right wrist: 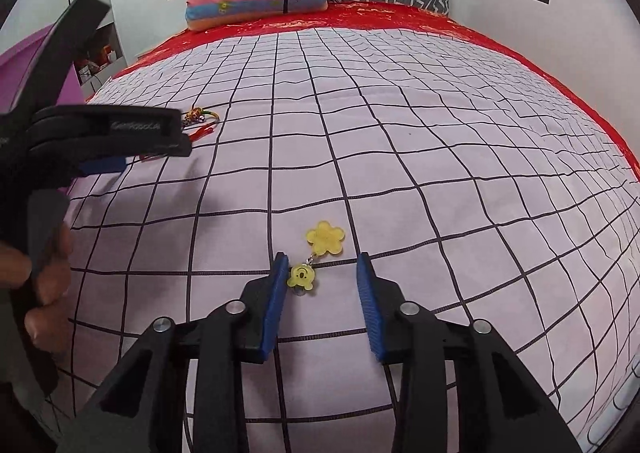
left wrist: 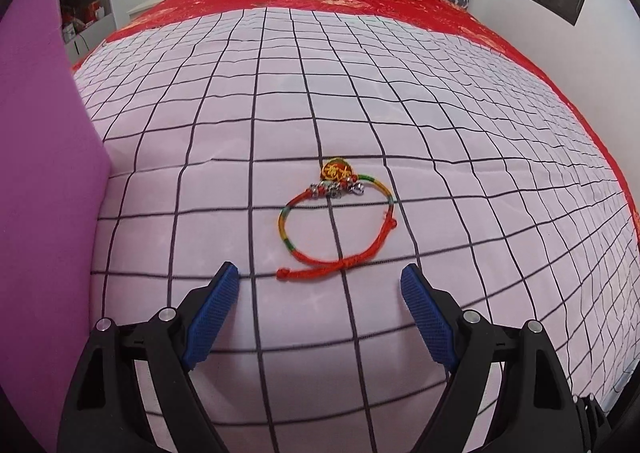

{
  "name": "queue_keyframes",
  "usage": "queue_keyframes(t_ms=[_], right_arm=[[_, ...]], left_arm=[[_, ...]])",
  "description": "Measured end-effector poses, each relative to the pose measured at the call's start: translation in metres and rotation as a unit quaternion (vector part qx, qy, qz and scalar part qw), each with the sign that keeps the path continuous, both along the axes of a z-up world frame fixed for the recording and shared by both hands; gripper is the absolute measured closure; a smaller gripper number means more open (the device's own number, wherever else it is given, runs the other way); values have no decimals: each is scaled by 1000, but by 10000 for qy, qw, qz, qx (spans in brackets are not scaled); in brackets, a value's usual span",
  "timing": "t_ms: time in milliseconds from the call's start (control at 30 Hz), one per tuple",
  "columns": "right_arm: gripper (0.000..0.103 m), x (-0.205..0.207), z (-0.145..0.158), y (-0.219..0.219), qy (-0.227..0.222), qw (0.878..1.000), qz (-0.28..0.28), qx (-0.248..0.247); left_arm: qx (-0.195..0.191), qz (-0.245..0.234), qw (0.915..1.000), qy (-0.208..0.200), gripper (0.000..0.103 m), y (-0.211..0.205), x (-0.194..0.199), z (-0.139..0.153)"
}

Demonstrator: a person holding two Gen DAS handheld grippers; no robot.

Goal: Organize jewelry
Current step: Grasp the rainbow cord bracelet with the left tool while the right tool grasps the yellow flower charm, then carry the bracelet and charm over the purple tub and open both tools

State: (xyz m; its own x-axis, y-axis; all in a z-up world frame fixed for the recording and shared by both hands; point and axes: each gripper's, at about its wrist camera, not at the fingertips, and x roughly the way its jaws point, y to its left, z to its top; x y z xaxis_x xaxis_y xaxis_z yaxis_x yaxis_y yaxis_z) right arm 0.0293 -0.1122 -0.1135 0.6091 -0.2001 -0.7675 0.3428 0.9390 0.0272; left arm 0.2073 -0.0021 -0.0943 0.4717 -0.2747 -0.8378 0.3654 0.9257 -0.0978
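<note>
Fingers (right wrist: 282, 273) seemingly touch yellow charm (right wrist: 316, 257); open checked sheet (right wrist: 440, 173) all around

Free room and obstacles, checked bedspread (left wrist: 440, 101):

- Middle and right part of the spread: open cloth, unobstructed toward the right edge.
- Braided bracelet (left wrist: 336, 225): laid flat just ahead of the left gripper (left wrist: 320, 285); bare cloth is left on every side of it.
- Yellow charm (right wrist: 316, 257): laid between the right gripper (right wrist: 322, 265) fingers, close against the left one.
- Left edge: closed off by a purple panel (left wrist: 36, 173).
- Head end: blocked by stacked pillows (right wrist: 256, 1).
- Left gripper and hand (right wrist: 44, 285): the near left corner is occupied in the right wrist view.
</note>
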Motion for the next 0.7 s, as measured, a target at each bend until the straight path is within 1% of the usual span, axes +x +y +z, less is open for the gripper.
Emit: queue_keyframes(t_ms=[67,100,133,167,200,233,267,300,333,400,467,700], right_arm=[[78,2,0,2,12,10000,55,-42],[79,3,0,2,21,10000,74,-49],[80,4,0,2,24,10000,83,-45],[82,4,0,2,29,9999,92,-34],[84,4,0,3,31,9999,97,-33],[89,4,0,3,43,9999,109,-39],[91,5,0,3,57,9999,127,-43],[91,5,0,3,68,9999,143,-51],[91,5,1,3,71,9998,162,-35],[92,4,1,2,59,9998,191,28],[92,4,3,0,45,9997,209,83],[92,-6,10,-9,2,9987,279,422]], left_arm=[[121,3,9999,-15,25,-6,5,-3],[205,9,9998,-41,27,-10,7,-4],[270,14,9996,-72,32,-13,8,-4],[317,18,9994,-109,40,-15,9,-5],[323,3,9994,-134,45,-18,10,-4],[330,-1,9994,-130,56,-19,12,-4],[324,-5,9994,-119,72,-20,13,-4],[279,-15,9996,-71,82,-20,13,-3],[233,-12,9997,-8,95,-19,14,-3],[160,-17,9998,71,97,-16,12,-2],[184,-16,9998,71,97,-13,6,-1],[144,45,9998,151,97,4,-31,9]])
